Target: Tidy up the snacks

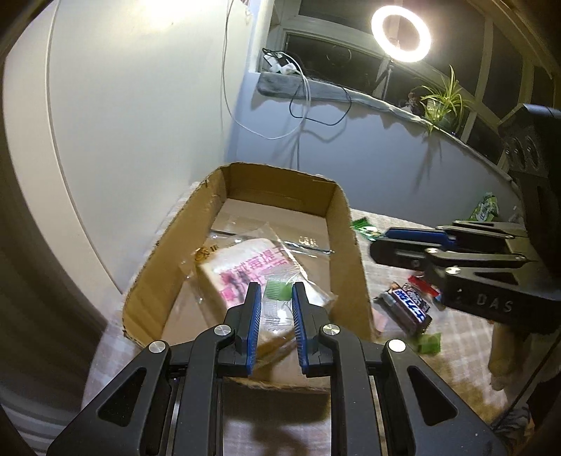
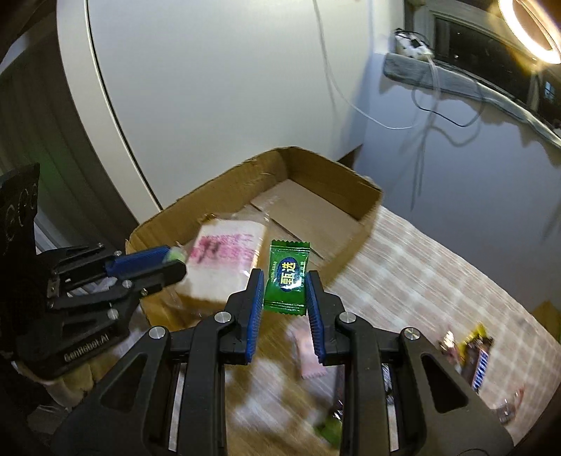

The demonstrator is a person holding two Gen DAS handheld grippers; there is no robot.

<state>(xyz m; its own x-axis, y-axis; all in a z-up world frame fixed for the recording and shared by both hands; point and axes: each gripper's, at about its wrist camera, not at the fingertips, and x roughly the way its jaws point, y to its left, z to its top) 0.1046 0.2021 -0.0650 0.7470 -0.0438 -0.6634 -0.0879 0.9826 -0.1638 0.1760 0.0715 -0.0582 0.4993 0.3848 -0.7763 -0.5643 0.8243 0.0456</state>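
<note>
My left gripper is shut on a small green candy in a clear wrapper and hangs over the near end of the open cardboard box. A wrapped bread slice with pink lettering lies inside the box. My right gripper is shut on a green candy packet just outside the box's right wall, above the cloth. In the right wrist view the left gripper shows at the left, beside the bread. In the left wrist view the right gripper comes in from the right with its green packet.
Loose snacks lie on the checked tablecloth right of the box: a dark chocolate bar, green candies, a pink packet and more wrappers. A white wall stands behind the box. A ring light and plant are on the sill.
</note>
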